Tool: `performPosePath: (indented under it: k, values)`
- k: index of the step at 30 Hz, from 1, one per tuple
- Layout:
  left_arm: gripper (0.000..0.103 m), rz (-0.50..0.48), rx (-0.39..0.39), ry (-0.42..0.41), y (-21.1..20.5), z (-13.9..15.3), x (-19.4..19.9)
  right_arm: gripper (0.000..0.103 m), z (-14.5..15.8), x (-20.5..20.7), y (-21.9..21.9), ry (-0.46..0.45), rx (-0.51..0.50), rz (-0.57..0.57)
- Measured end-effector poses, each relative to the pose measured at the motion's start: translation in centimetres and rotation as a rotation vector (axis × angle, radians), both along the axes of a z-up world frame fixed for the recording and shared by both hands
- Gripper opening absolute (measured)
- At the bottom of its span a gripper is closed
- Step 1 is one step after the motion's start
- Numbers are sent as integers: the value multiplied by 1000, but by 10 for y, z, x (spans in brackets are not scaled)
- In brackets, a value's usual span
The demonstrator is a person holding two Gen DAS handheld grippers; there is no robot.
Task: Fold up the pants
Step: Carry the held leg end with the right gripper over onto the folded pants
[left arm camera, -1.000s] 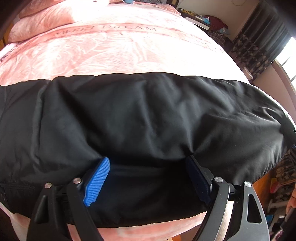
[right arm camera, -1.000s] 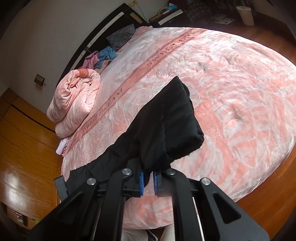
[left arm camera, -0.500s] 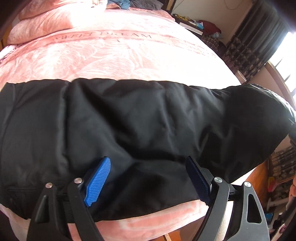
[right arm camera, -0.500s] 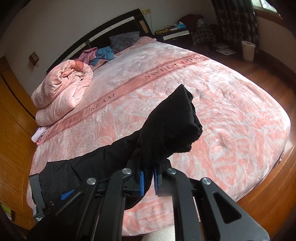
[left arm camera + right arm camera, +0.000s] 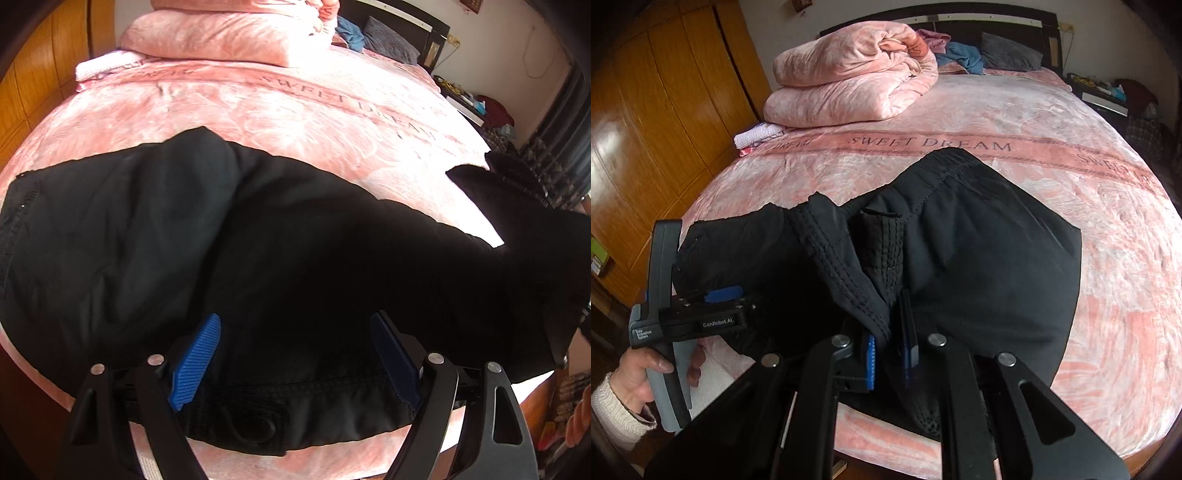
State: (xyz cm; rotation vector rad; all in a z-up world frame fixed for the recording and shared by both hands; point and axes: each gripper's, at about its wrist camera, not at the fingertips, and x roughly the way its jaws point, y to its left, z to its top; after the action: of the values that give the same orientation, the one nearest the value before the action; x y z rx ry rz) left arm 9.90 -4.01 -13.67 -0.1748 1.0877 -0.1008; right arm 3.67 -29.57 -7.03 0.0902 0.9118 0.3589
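Black pants [image 5: 280,251] lie across the near edge of a pink bed [image 5: 295,107]. My left gripper [image 5: 295,354] is open, its blue pads [image 5: 195,362] resting on the fabric near the lower hem with nothing pinched. My right gripper [image 5: 888,354] is shut on the black pants [image 5: 979,258] at a stitched hem end, which it holds lifted and doubled over the rest of the garment. The left gripper [image 5: 720,299] also shows in the right wrist view, held by a hand at the left.
A folded pink quilt [image 5: 849,81] sits at the head of the bed with clothes and a grey pillow [image 5: 1008,55] behind it. A wooden wardrobe [image 5: 646,129] stands on the left. A nightstand [image 5: 1104,96] is at the far right.
My right gripper has carried the pant end leftward over the garment toward the left gripper, and the fold now lies over the lower half. The left gripper stays open on the fabric.
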Motion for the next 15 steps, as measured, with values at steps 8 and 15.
performPosePath:
  k: [8,15]
  values:
    - [84,101,-13,11,47,-3,-1,14,-46,-2,78,109,-52,212]
    - [85,125,-37,24,60,-5,-1,47,-48,-10,73,175,11,244]
